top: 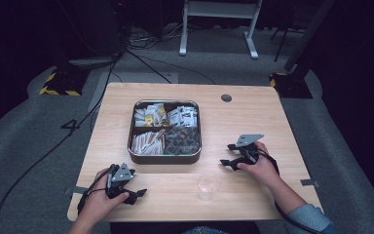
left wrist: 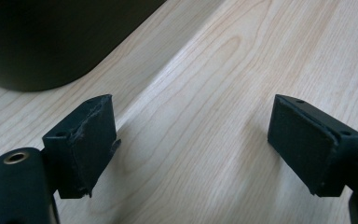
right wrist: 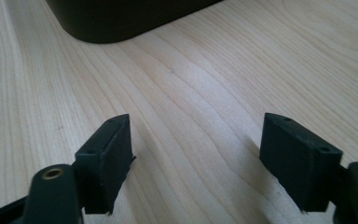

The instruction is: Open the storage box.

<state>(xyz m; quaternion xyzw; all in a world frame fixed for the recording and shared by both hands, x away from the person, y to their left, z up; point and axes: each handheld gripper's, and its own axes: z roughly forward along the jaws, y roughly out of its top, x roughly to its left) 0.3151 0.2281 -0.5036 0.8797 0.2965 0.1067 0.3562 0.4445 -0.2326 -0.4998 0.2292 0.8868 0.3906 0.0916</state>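
Wooden table (top: 253, 117), seen from above. Left gripper (top: 135, 194) rests low on the near left of the tabletop, jaws spread wide with bare wood between them. Right gripper (top: 228, 163) lies on the right side, likewise released, nothing between its jaws. Divided tray (top: 164, 157) of packets sits mid-table, between and beyond both grippers; its dark wall (right wrist: 121, 18) shows just ahead in the right gripper view. Clear glass (top: 208, 185) stands upright near the front edge, between the two hands, untouched.

Left tongs (top: 139, 193) and right tongs (top: 226, 156) both gape, empty
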